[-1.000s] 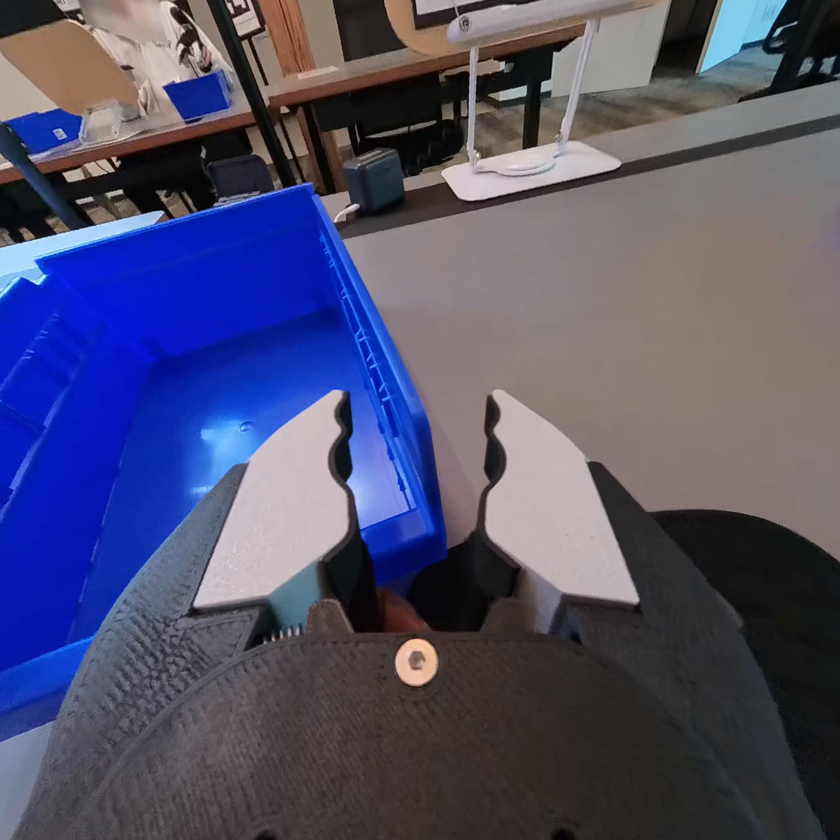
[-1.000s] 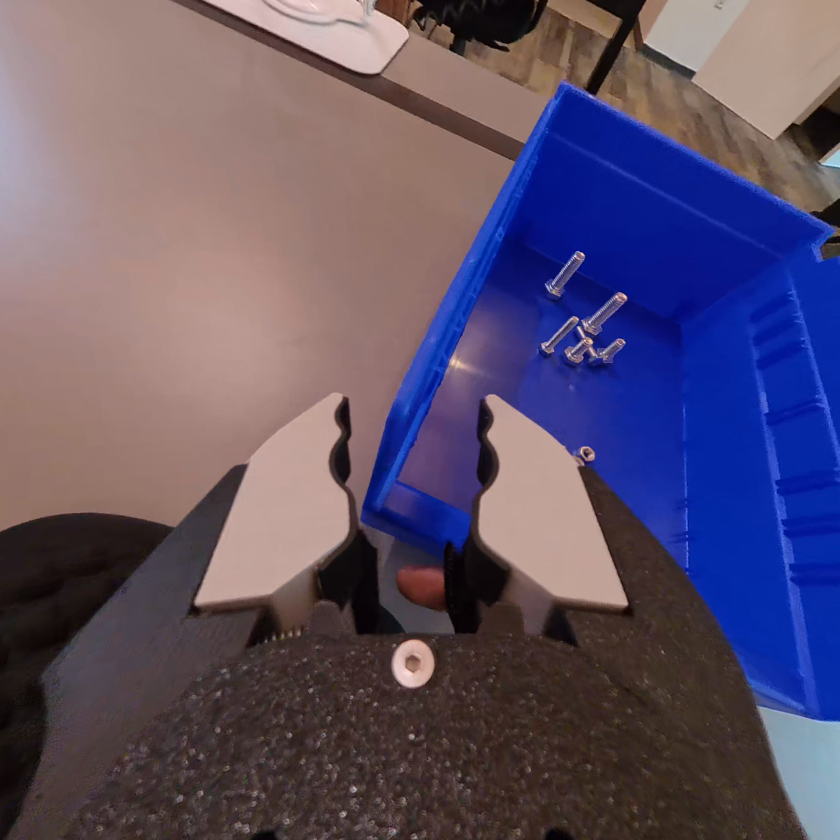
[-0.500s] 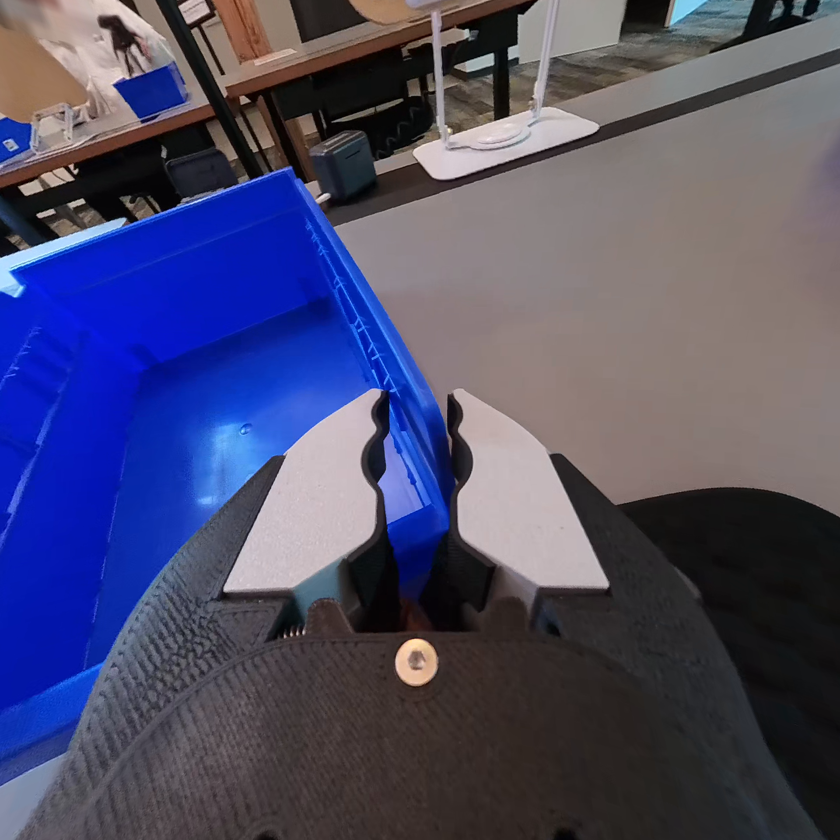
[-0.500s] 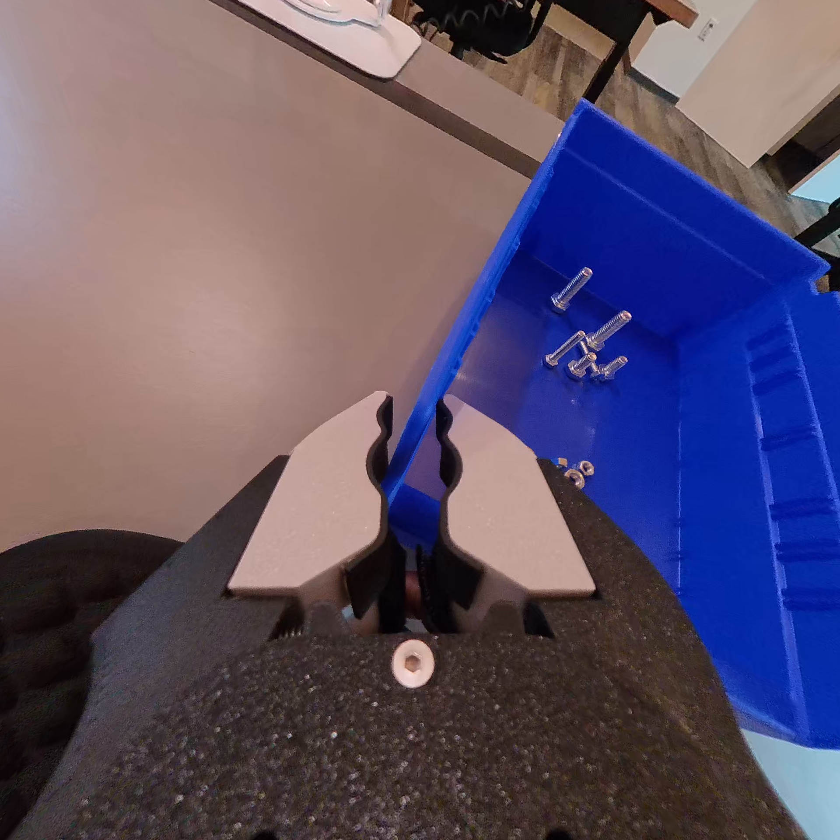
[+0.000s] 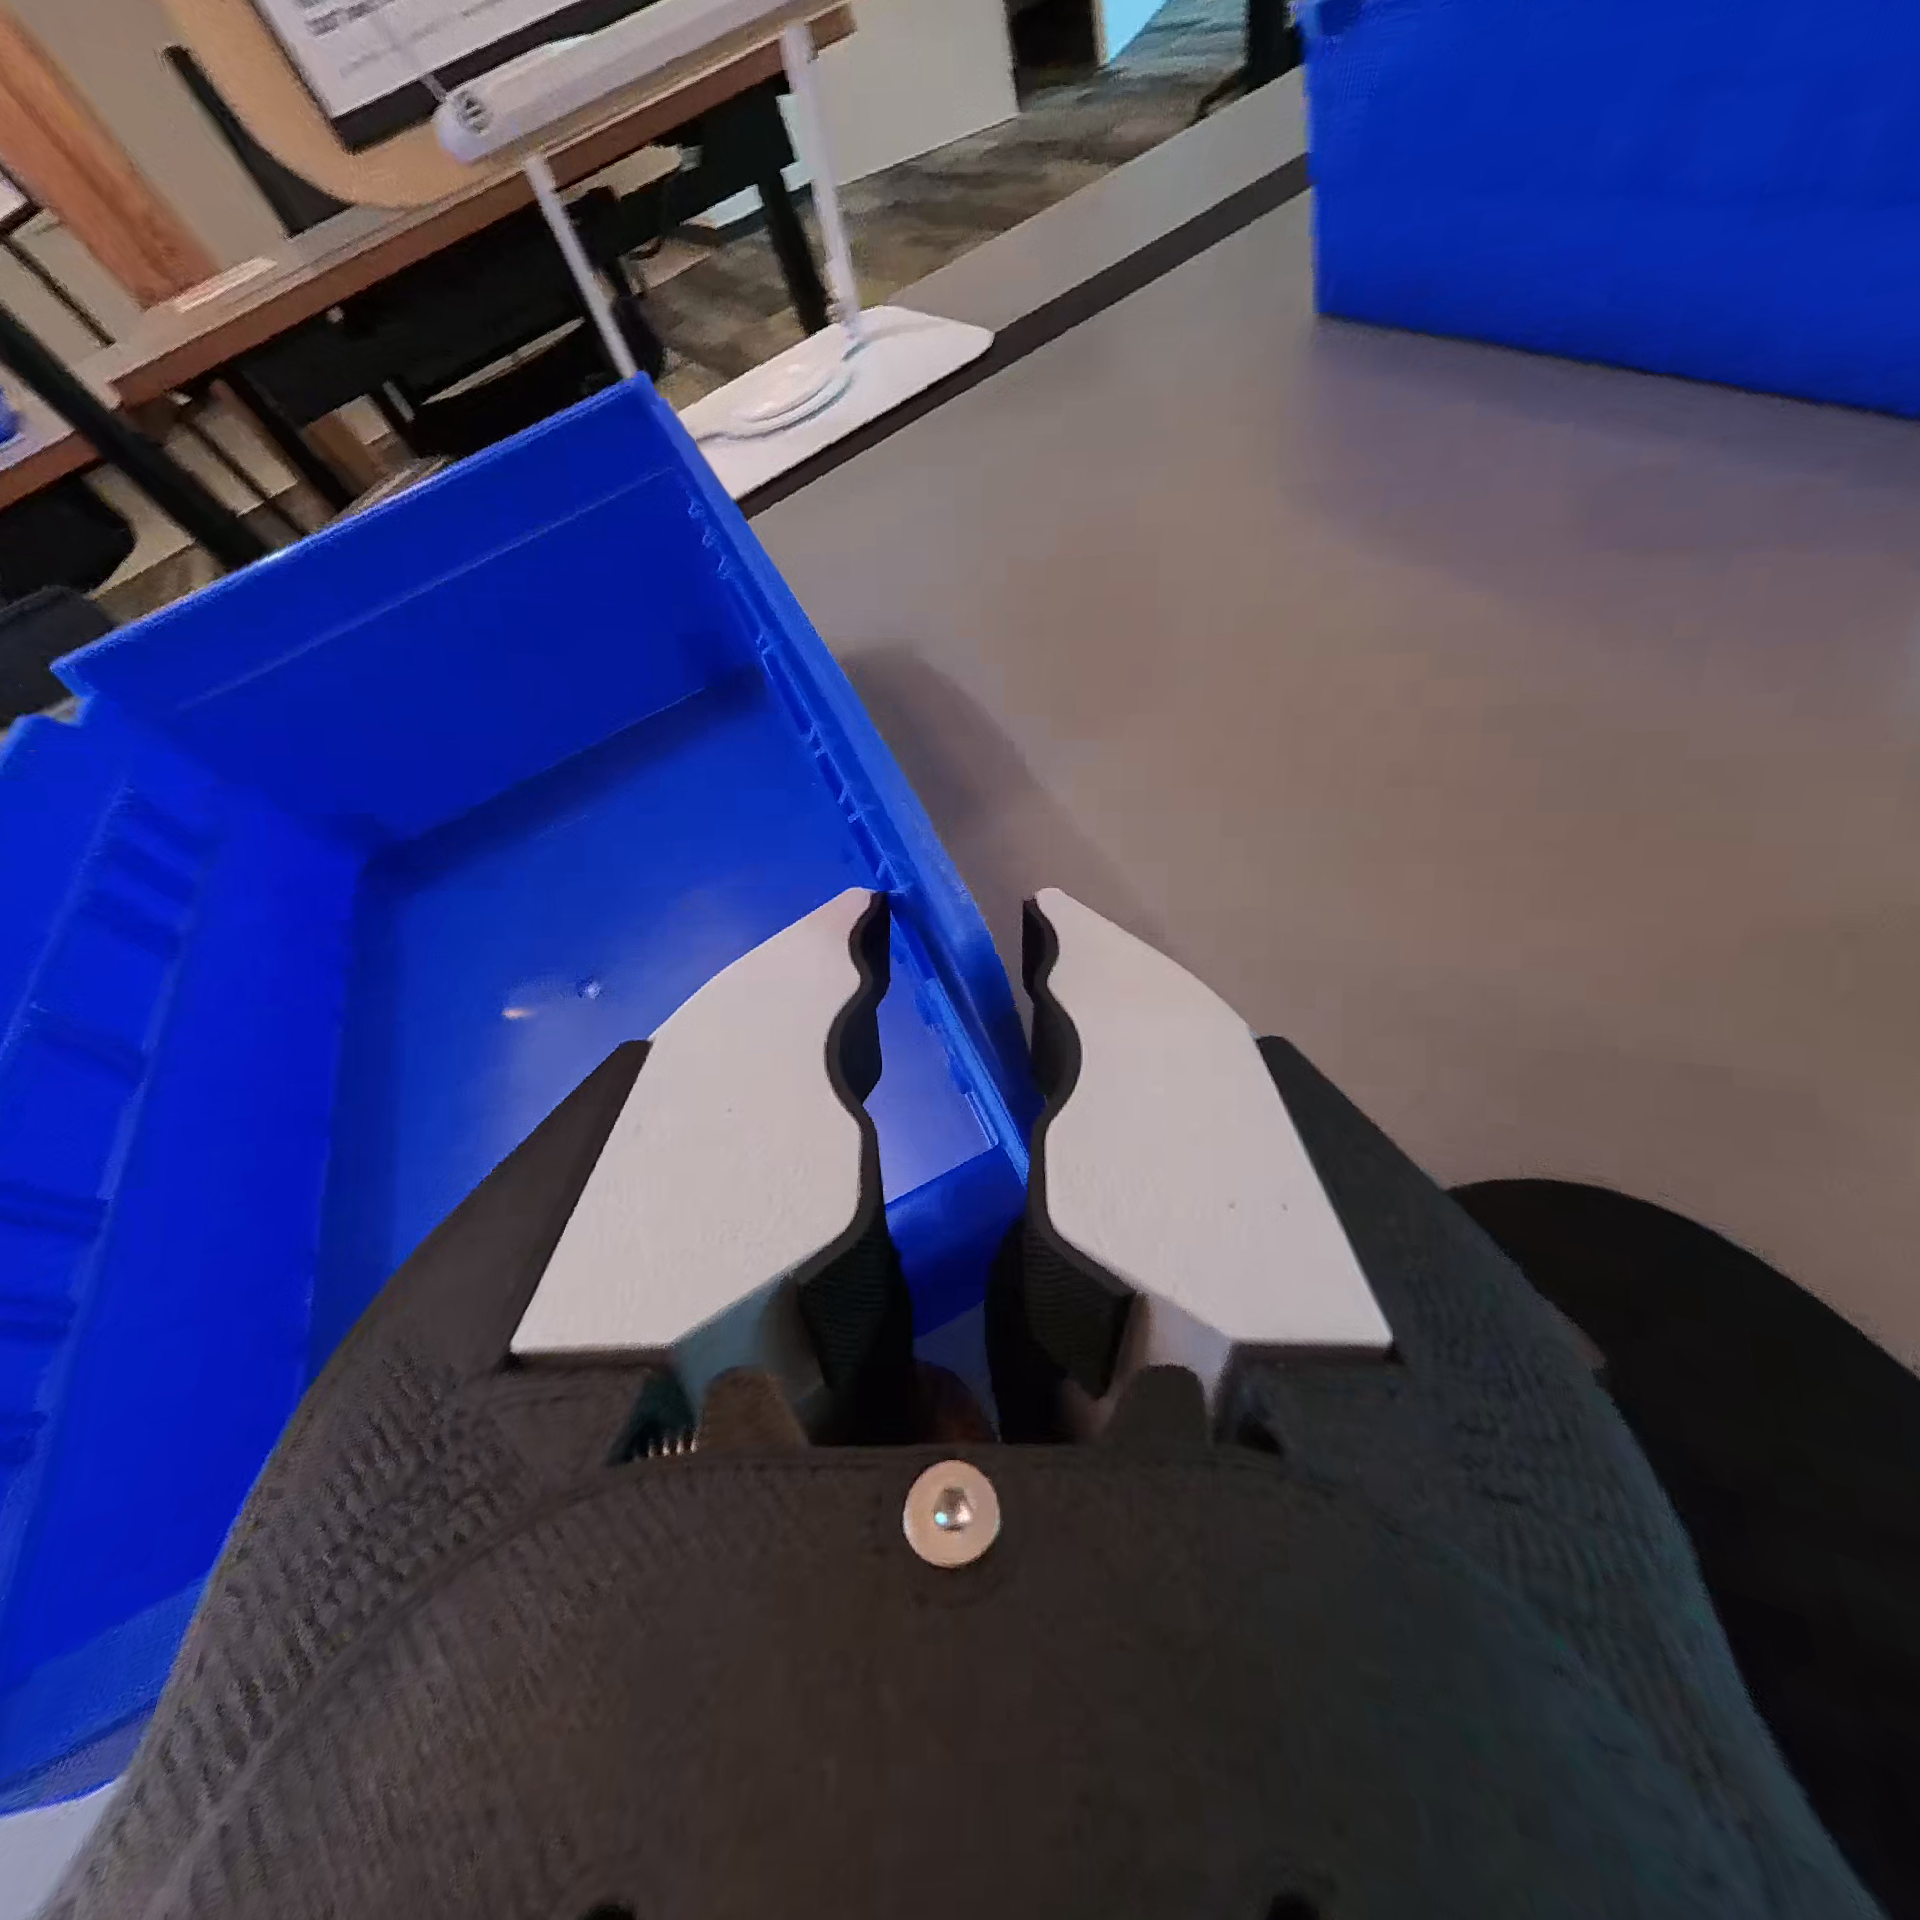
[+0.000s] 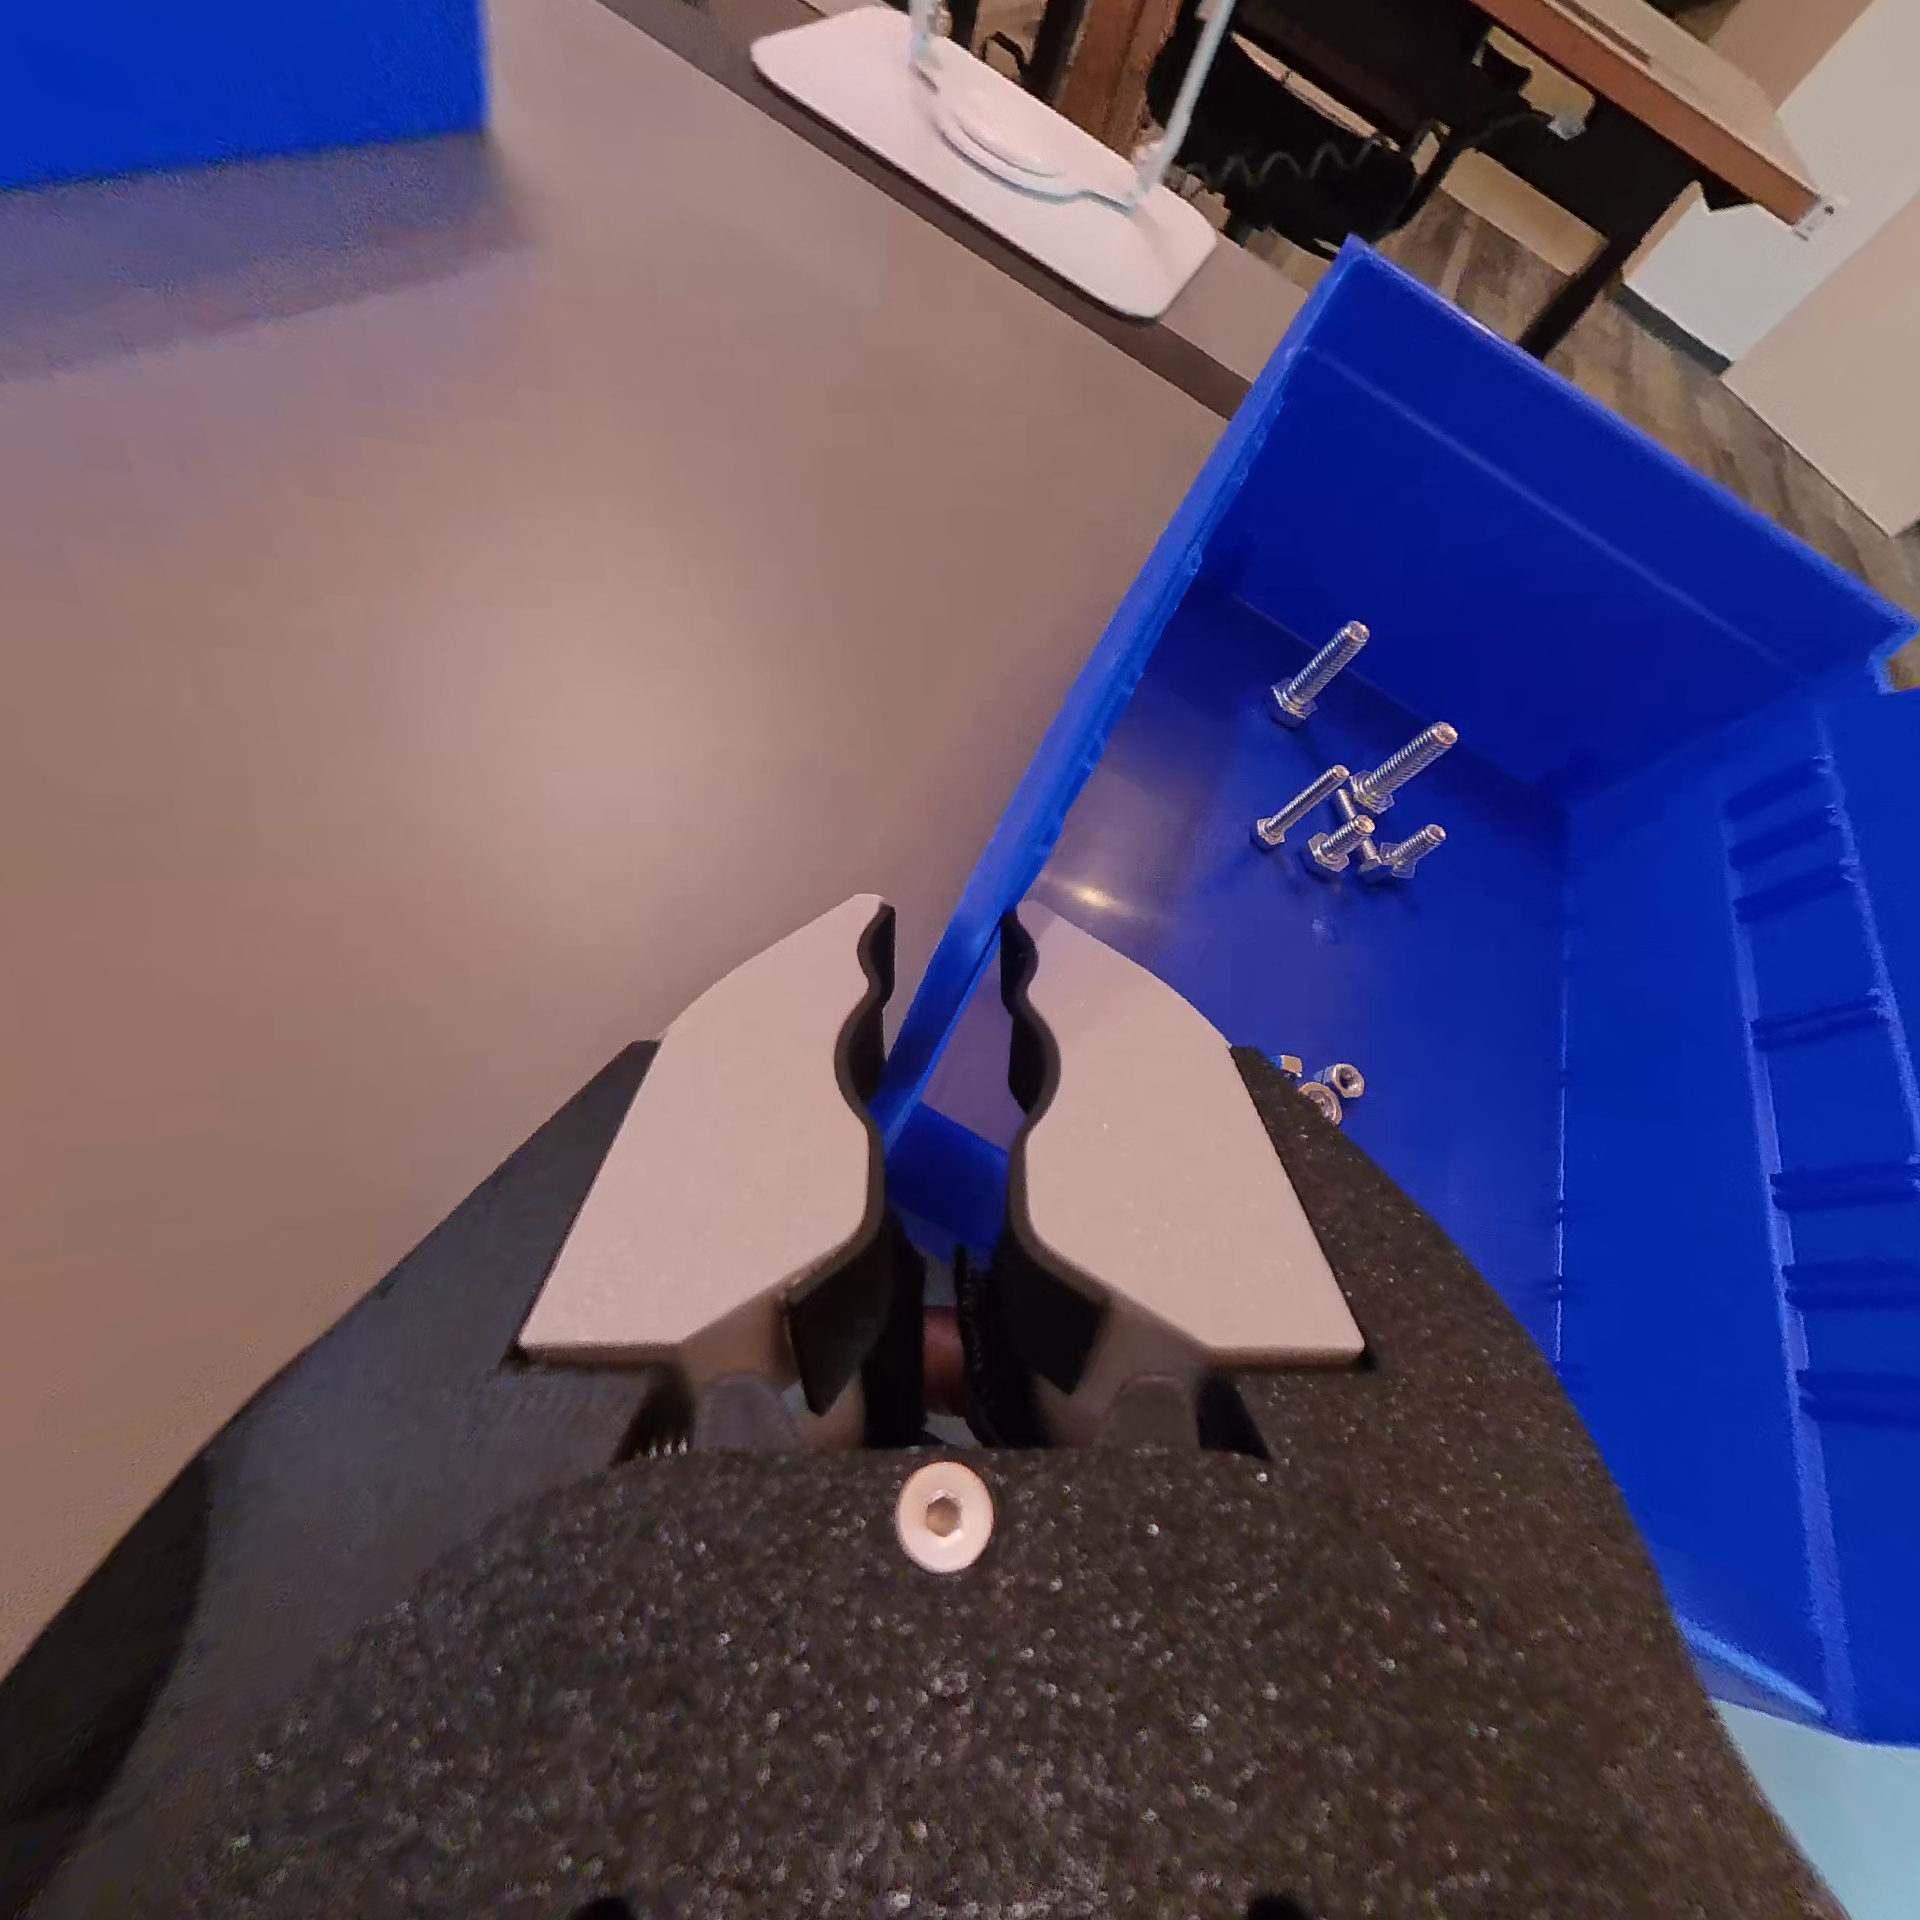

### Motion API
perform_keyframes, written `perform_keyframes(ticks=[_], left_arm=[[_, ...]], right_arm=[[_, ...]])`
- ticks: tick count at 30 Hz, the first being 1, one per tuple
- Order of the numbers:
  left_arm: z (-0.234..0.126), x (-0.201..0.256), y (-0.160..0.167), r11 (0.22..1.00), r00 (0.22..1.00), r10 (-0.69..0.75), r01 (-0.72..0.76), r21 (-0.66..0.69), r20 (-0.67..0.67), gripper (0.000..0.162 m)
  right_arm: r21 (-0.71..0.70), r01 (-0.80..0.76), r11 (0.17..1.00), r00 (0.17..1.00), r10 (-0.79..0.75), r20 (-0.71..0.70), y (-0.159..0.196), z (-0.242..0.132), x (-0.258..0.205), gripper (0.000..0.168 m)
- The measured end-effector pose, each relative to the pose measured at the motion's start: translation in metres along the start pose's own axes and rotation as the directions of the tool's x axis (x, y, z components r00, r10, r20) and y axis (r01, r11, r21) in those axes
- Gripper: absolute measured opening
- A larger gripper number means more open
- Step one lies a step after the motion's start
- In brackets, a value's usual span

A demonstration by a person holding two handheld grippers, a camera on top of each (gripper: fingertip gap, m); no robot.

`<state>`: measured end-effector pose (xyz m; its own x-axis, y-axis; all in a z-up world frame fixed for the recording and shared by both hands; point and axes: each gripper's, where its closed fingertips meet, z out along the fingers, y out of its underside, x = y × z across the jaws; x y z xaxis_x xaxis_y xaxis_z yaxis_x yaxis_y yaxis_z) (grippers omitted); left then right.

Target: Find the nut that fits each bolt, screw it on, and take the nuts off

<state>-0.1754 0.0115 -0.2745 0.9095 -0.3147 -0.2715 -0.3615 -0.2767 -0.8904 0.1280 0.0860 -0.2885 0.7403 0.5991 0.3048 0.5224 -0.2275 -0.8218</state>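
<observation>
left tongs (image 5: 956, 914): clamped on near-corner wall of an empty blue bin (image 5: 499, 665)
right tongs (image 6: 940, 920): clamped on side wall of second bin (image 6: 1558, 499)
bolts (image 6: 1351, 769): clustered at that bin's far end; nuts (image 6: 1325, 1086) near corner
handling: small, stiff, slick, roll easily; grip bolts across shank

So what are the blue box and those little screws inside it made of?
The blue bin looks like moulded plastic: one even colour, ribbed walls and a soft shine on its floor. The bolts look like bare metal, probably steel: silvery, bright glints, threaded shafts. The small nuts nearer the right gripper have the same silvery shine, so probably metal too.
</observation>
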Motion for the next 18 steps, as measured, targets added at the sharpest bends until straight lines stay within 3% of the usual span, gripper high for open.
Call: perform_keyframes(ticks=[8, 15, 18], left_arm=[[0.023, 0.025, -0.016, 0.998, 0.976, 0.06, -0.053, 0.042, -0.21, 0.022], [0.035, 0.022, -0.018, 0.997, 0.96, 0.073, -0.069, 0.024, -0.271, 0.016], [0.034, 0.024, -0.017, 0.999, 0.961, 0.038, -0.032, 0.026, -0.273, 0.016]], right_arm=[[0.046, 0.062, 0.997, 0.991, -0.067, 0.112, -0.021, 0.005, -0.047, 0.02], [0.082, 0.093, 0.992, 0.977, -0.107, 0.186, -0.038, 0.011, -0.083, 0.021], [0.102, 0.099, 0.99, 0.97, -0.118, 0.212, -0.042, 0.013, -0.092, 0.028]])
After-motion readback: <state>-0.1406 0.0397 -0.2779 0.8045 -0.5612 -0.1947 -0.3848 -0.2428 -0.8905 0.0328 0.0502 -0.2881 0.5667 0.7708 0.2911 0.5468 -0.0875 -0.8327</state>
